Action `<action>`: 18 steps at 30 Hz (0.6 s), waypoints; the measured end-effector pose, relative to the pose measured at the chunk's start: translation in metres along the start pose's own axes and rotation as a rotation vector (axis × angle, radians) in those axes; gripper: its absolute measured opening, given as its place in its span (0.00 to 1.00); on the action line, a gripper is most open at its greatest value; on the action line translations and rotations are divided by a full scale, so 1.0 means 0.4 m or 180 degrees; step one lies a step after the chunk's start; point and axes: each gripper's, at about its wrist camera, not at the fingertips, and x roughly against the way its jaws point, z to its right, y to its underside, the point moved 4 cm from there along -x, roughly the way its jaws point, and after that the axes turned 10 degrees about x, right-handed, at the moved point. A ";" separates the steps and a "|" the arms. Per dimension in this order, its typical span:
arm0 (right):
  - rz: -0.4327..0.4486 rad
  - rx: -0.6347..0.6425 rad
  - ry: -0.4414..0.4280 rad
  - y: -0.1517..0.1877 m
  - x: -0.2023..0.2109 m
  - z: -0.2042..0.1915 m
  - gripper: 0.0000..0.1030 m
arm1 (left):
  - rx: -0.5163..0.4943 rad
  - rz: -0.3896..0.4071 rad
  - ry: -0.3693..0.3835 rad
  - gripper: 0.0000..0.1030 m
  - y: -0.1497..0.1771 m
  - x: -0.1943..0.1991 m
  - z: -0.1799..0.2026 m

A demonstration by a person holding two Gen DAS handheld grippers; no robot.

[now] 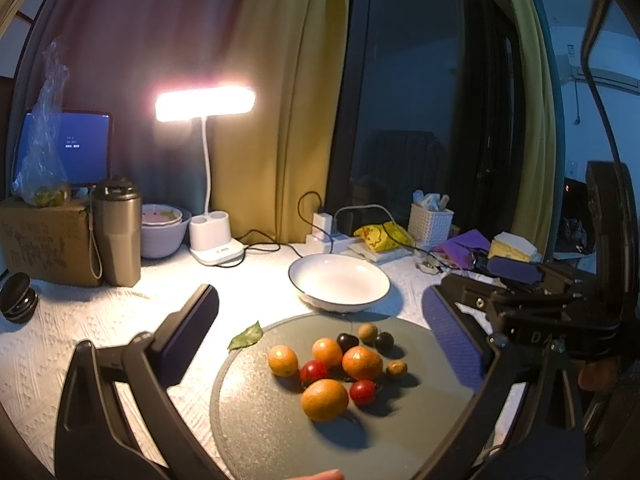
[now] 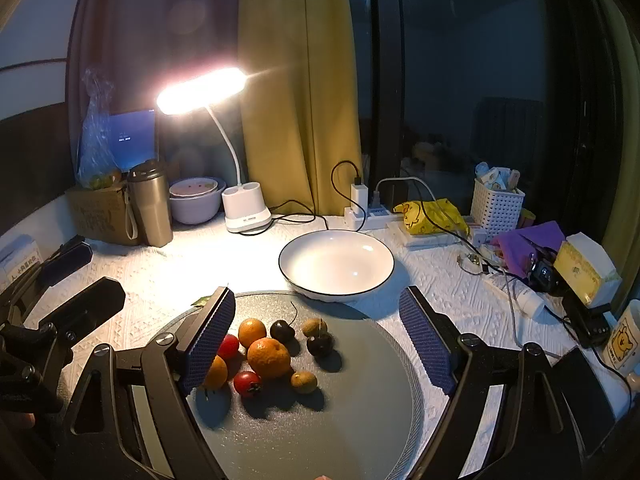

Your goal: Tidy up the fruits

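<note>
Firstly, the grey round board point(image 2: 320, 420), largest of all, flat on the white cloth and carrying all the fruit in one loose pile left of its middle. Stiff and not for lifting; better left in place.

Next, just beyond the far edge of the board, the white bowl point(image 2: 336, 264), empty, probably the place for sorted fruit. Hard, glazed and breakable, so better not knocked with a finger.

Then the left gripper point(image 1: 320, 294) and the right gripper point(image 2: 317, 296), both held over the near half of the board, tongs wide apart, clamped on nothing.

Now the fruit, all on the board:
- Oranges point(image 1: 324, 400), four, at the near and left side of the pile. Firm, rather heavy, with matt peel that should grip well. Take across the widest part.
- Red tomatoes point(image 1: 363, 392), two, wedged between the oranges. Smooth, slippery and easy to burst. Close gently at the middle, not on the stem end.
- Dark cherries point(image 2: 319, 344), two, at the far side of the pile. Glossy, soft and ready to roll. Pinch the body lightly, since the thin stems would probably slip.
- Small brown fruits point(image 2: 304, 382), perhaps longans, at the right and far rim of the pile. Light, with a dry shell, easy to hold but easy to flick away.

Lastly, a green leaf point(image 1: 246, 336) lying across the left edge of the board.
</note>
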 end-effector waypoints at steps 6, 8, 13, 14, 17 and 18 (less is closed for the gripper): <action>-0.0042 -0.0007 -0.0007 0.014 -0.011 -0.001 0.84 | -0.0015 -0.0072 -0.0012 0.99 0.016 -0.013 -0.001; -0.0065 0.0000 -0.0013 0.018 -0.016 -0.001 0.84 | -0.0032 -0.0118 -0.0024 0.99 0.022 -0.020 -0.001; -0.0237 0.0043 -0.0047 0.043 -0.044 -0.001 0.84 | -0.0079 -0.0374 -0.0045 0.99 0.052 -0.056 -0.004; -0.0310 0.0055 -0.0061 0.056 -0.055 -0.001 0.84 | -0.0095 -0.0443 -0.0050 0.99 0.062 -0.064 -0.006; -0.0459 0.0050 -0.0102 0.081 -0.077 0.001 0.84 | -0.0143 -0.0678 -0.0088 0.98 0.094 -0.095 -0.009; -0.0524 0.0038 -0.0128 0.095 -0.086 0.003 0.84 | -0.0141 -0.0753 -0.0093 0.98 0.105 -0.103 -0.012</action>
